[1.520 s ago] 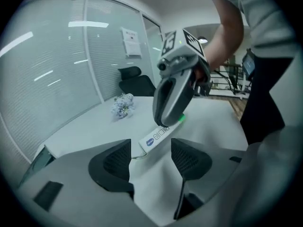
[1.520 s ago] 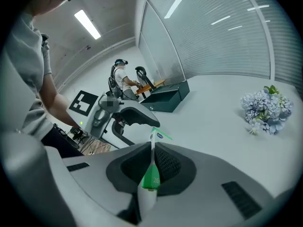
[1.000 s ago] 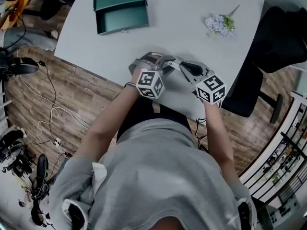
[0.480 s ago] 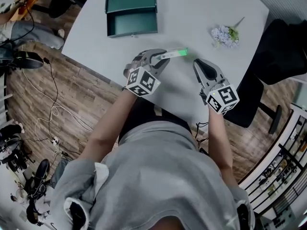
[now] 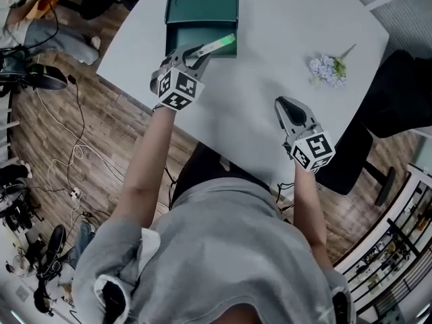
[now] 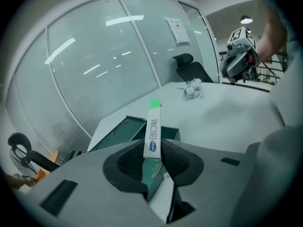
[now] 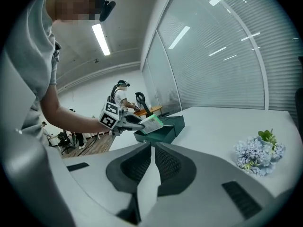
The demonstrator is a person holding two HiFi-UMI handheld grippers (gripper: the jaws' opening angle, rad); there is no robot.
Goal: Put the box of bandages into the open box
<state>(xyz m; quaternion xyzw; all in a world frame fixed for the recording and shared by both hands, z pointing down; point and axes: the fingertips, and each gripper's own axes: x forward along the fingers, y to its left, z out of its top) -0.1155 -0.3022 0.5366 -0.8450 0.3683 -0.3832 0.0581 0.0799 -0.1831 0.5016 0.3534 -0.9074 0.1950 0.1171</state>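
A slim white bandage box [image 5: 216, 46] with a green end sticks out of my left gripper [image 5: 196, 51], which is shut on it. The jaws have just been closing, with the box between them. The box hangs over the near edge of the open dark green box [image 5: 202, 20] at the table's far left. In the left gripper view the bandage box [image 6: 152, 129] stands upright between the pads, with the green box [image 6: 124, 131] behind it. My right gripper [image 5: 283, 104] is shut and empty near the table's front edge. It [image 7: 152, 148] looks toward the left gripper [image 7: 127, 120].
A small bunch of pale blue flowers [image 5: 329, 67] lies on the white table [image 5: 270, 39] at the far right. A black office chair [image 5: 398, 79] stands off the table's right side. Cables and gear lie on the wooden floor [image 5: 61, 140] to the left.
The left gripper carried the bandage box away from the right gripper, up and left across the table to the green box. The right gripper drew back a little and stayed shut.
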